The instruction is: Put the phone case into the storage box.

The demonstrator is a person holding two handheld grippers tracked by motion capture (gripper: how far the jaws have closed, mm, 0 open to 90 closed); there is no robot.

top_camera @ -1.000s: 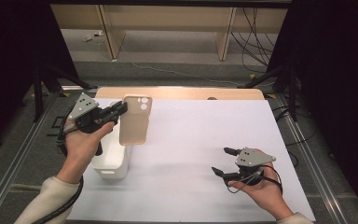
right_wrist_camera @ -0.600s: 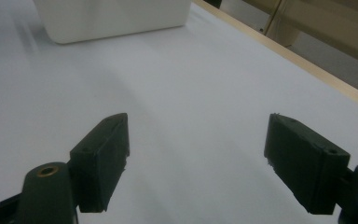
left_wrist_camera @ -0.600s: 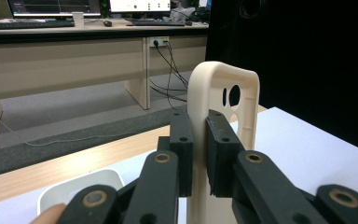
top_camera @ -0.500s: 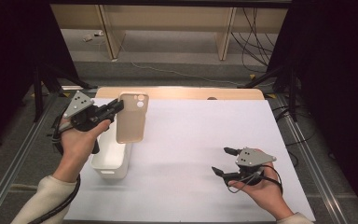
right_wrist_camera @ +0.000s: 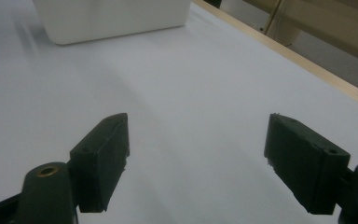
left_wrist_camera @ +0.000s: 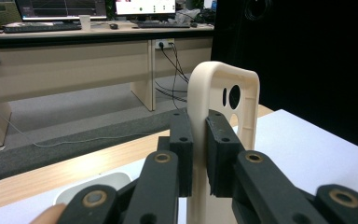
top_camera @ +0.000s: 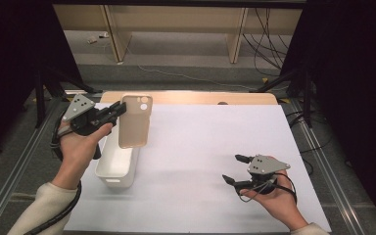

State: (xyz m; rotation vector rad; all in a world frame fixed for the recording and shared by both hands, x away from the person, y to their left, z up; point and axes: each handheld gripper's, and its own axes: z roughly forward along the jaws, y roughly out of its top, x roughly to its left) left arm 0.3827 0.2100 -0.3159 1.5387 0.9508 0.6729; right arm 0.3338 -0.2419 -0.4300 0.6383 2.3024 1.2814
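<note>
White paper covered the table (top_camera: 200, 147). Above the white bin (top_camera: 117, 161), the left gripper (top_camera: 120, 110) pinched the beige phone case (top_camera: 134, 122) upright by one edge. Well apart, the right gripper (top_camera: 235, 169) rested with jaws wide.

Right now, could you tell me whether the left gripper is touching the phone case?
Touching: the left gripper view shows the left gripper with both pads pressed on the phone case.

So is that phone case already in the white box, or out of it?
Out: the phone case hangs upright above the white box.
</note>
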